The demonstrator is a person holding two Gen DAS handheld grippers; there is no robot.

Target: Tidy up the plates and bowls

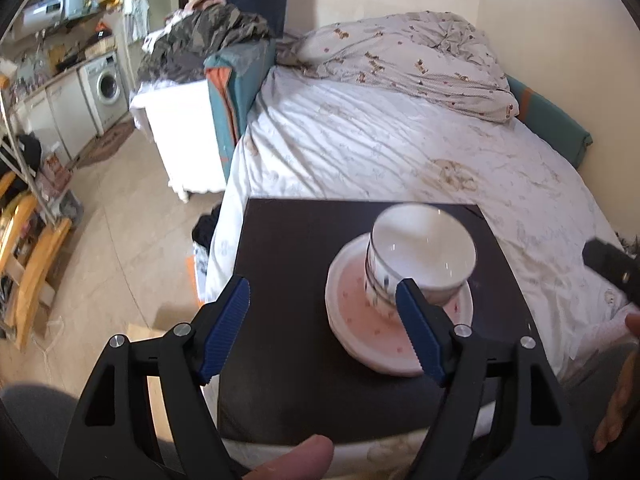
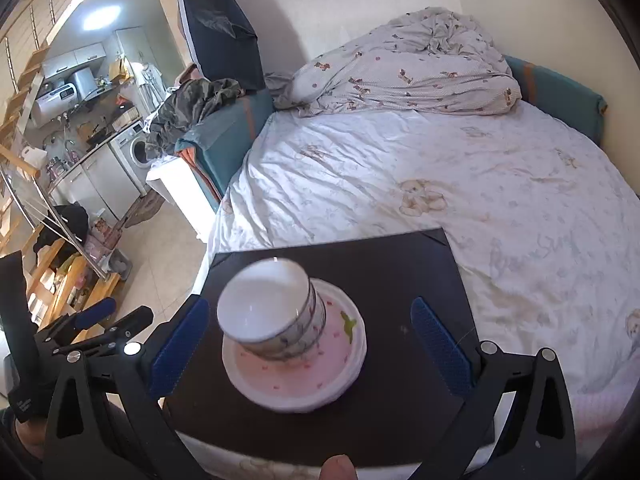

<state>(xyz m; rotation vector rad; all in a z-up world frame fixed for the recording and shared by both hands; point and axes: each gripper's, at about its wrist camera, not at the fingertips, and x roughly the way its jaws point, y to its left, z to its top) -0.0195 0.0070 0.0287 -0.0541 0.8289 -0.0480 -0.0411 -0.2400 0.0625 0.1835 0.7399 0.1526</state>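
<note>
Bowls (image 2: pixel 272 312), nested, sit on a stack of pink plates (image 2: pixel 296 368) on the dark board (image 2: pixel 380 280), which lies on the bed (image 2: pixel 440 168). My left gripper (image 1: pixel 324 320) is spread wide, nothing between its pads. Right gripper (image 2: pixel 308 344) also wide apart, empty. Glazed ceramic: I judge it stiff, heavy, slick, breakable. Best hold looks like the plate rims, low. Stack sits near the board's near-right part; bare board at left, soft bedding beyond.
</note>
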